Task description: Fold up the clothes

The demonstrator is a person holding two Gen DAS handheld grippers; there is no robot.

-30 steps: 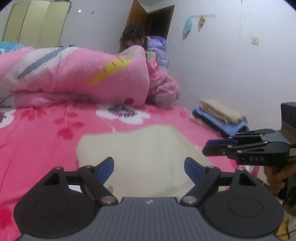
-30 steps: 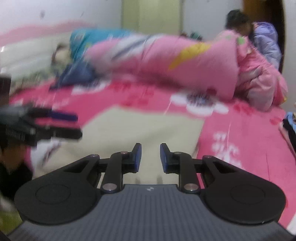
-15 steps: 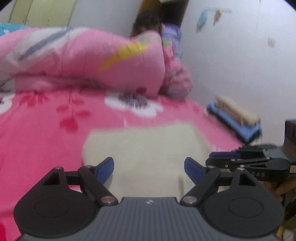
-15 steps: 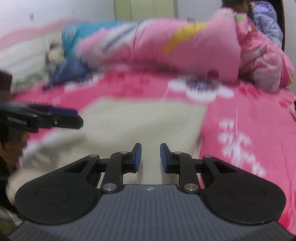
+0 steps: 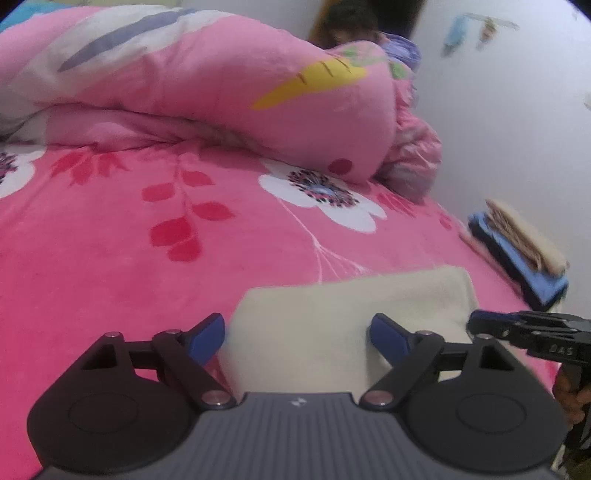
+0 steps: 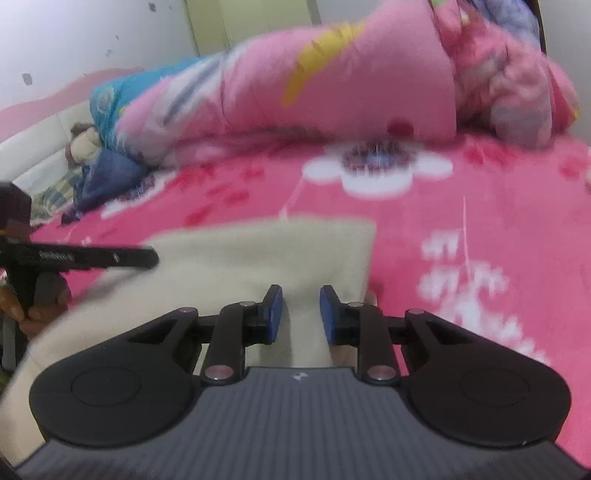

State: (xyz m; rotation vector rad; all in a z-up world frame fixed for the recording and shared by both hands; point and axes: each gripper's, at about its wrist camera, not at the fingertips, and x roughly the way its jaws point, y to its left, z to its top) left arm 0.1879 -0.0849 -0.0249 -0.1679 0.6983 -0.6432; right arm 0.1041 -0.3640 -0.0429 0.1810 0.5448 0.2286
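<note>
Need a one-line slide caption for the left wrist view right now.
Left gripper, jaws wide open, poised over a cream garment on a pink floral bedspread; right gripper alongside.

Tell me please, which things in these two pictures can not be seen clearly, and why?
- Near edge of the cream garment: left wrist view, hidden behind the left gripper body.
- Whether the right gripper pinches the garment: right wrist view, motion blur.
- Folded pile at the bed's edge: left wrist view, blurred; the number of pieces is unclear.
- Person behind the pink quilt: left wrist view, mostly hidden by it.
</note>
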